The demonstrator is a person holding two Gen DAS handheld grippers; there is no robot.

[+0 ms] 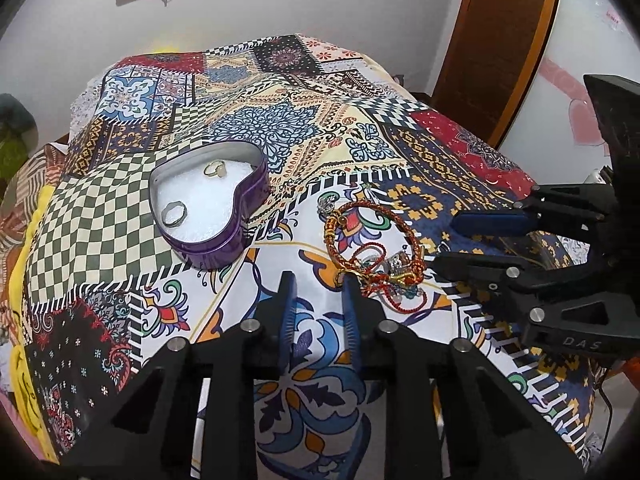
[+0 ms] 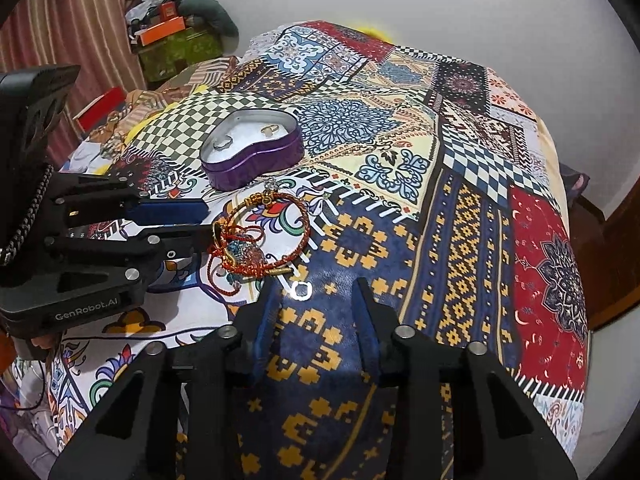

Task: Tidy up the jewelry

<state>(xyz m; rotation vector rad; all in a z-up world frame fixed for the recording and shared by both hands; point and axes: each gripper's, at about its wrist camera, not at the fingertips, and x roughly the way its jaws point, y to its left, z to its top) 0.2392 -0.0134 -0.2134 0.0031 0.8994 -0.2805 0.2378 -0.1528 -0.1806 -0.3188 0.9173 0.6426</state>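
Overhead — patchwork bedspread (image 2: pixel 460 184) | purple heart tin (image 1: pixel 208 204) | white wall (image 1: pixel 280 0)

A purple heart-shaped tin (image 1: pixel 208 216) is seen lidless and upright on the patterned cloth, lined with white padding. Two rings are laid flat on that padding, apart from each other: a gold ring (image 1: pixel 215 169) toward 12 o'clock and a silver ring (image 1: pixel 175 213) toward 7 o'clock. At 4 o'clock from the tin, near but not touching it, a red-and-gold braided bangle (image 1: pixel 370 236) is laid flat, tangled with red cords and small charms (image 1: pixel 390 276) on its near side. A small silver ring (image 2: pixel 301 291) is seen lying flat on the blue part of the cloth, just beside the tangle.
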